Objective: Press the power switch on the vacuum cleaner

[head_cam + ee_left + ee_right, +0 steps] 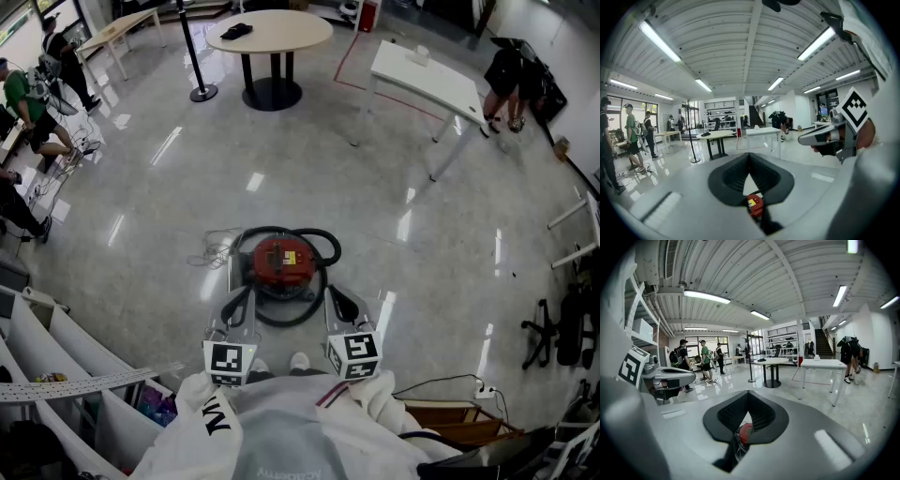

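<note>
Both with jaws together, left tool and right tool flank the red vacuum cleaner ringed by black hose.

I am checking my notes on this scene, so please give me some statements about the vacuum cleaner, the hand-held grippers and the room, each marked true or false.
1. The round red vacuum cleaner stands on the glossy grey floor. True.
2. A black hose curls around the vacuum cleaner. True.
3. The right hand-held gripper clamps the hose. False: its jaws meet at the tips with nothing between them, and so do those of the left hand-held gripper.
4. The round beige table has a bare top. False: a dark object lies on it.
</note>
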Demonstrator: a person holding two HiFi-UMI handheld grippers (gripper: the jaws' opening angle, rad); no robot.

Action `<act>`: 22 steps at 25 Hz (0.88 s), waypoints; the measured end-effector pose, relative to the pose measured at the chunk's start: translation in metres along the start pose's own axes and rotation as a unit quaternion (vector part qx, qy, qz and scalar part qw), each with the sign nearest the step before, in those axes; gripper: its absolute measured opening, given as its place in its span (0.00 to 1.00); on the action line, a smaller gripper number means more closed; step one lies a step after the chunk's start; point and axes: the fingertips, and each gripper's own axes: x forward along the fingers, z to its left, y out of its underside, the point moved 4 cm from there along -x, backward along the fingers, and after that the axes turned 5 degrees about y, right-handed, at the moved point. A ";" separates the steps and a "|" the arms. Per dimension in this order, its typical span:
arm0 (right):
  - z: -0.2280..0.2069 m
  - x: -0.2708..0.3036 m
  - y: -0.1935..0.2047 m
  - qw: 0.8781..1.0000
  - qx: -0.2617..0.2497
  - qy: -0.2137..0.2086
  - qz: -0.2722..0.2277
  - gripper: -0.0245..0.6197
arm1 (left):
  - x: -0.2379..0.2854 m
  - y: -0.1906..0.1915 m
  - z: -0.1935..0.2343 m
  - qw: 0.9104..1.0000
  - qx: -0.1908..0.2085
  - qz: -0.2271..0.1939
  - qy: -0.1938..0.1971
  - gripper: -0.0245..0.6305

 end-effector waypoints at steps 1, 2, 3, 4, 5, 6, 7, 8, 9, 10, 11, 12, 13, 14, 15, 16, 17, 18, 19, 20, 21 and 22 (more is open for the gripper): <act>0.000 -0.001 0.000 1.000 0.000 0.000 0.000 0.04 | -0.001 0.000 -0.001 1.000 0.000 -0.001 0.000 0.04; -0.001 -0.002 0.001 1.000 0.000 0.000 0.000 0.04 | -0.001 0.000 -0.001 1.000 0.000 -0.001 -0.001 0.04; -0.001 -0.003 0.001 1.000 0.001 -0.001 0.000 0.04 | -0.001 0.000 -0.002 1.000 0.000 -0.001 -0.001 0.04; -0.002 -0.004 0.001 1.000 0.002 -0.002 0.000 0.04 | -0.002 -0.001 -0.003 1.000 0.000 0.000 -0.001 0.04; -0.002 -0.005 0.001 1.000 0.003 -0.003 0.000 0.04 | -0.002 -0.001 -0.004 1.000 0.000 0.001 -0.002 0.04; -0.002 -0.005 0.001 1.000 0.004 -0.003 -0.001 0.04 | -0.002 -0.001 -0.005 1.000 0.001 0.001 -0.002 0.04; -0.003 -0.006 0.001 1.000 0.006 -0.004 -0.001 0.04 | -0.002 -0.001 -0.005 1.000 0.002 0.002 -0.002 0.04; -0.003 -0.006 0.001 1.000 0.007 -0.004 -0.002 0.04 | -0.002 0.000 -0.006 1.000 0.002 0.002 -0.001 0.04; -0.003 -0.007 0.001 1.000 0.009 -0.005 -0.002 0.04 | -0.003 0.000 -0.006 1.000 0.002 0.003 -0.001 0.04; -0.003 -0.007 0.002 1.000 0.011 -0.006 -0.003 0.04 | -0.003 0.001 -0.007 1.000 0.002 0.003 -0.001 0.04; -0.004 -0.008 0.002 1.000 0.013 -0.007 -0.003 0.04 | -0.003 0.001 -0.007 1.000 0.002 0.004 -0.001 0.04; -0.004 -0.008 0.003 1.000 0.016 -0.008 -0.004 0.04 | -0.003 0.002 -0.008 1.000 0.002 0.004 -0.001 0.04; -0.006 -0.009 0.003 1.000 0.017 -0.008 -0.003 0.04 | -0.003 0.002 -0.009 1.000 0.002 0.005 -0.001 0.04; -0.007 -0.010 0.004 1.000 0.018 -0.007 -0.003 0.04 | -0.003 0.002 -0.010 1.000 0.002 0.005 -0.002 0.04; -0.008 -0.011 0.004 1.000 0.019 -0.007 -0.003 0.04 | -0.002 0.001 -0.011 1.000 0.002 0.006 -0.002 0.04; -0.010 -0.012 0.005 1.000 0.019 -0.007 -0.003 0.04 | -0.002 0.001 -0.012 1.000 0.003 0.006 -0.002 0.04; -0.011 -0.013 0.005 1.000 0.019 -0.007 -0.003 0.04 | -0.001 0.000 -0.013 1.000 0.003 0.006 -0.003 0.04; -0.013 -0.014 0.006 1.000 0.020 -0.007 -0.003 0.04 | -0.001 0.000 -0.015 1.000 0.004 0.006 -0.003 0.04; -0.015 -0.016 0.007 1.000 0.021 -0.007 -0.003 0.04 | 0.000 0.000 -0.016 1.000 0.005 0.007 -0.003 0.04; -0.017 -0.017 0.008 1.000 0.022 -0.006 -0.003 0.04 | 0.001 0.000 -0.018 1.000 0.006 0.007 -0.003 0.04; -0.020 -0.018 0.009 1.000 0.023 -0.006 -0.004 0.04 | 0.002 -0.001 -0.020 1.000 0.007 0.007 -0.003 0.04; -0.023 -0.020 0.009 1.000 0.024 -0.005 -0.004 0.04 | 0.004 -0.001 -0.023 1.000 0.008 0.006 -0.004 0.04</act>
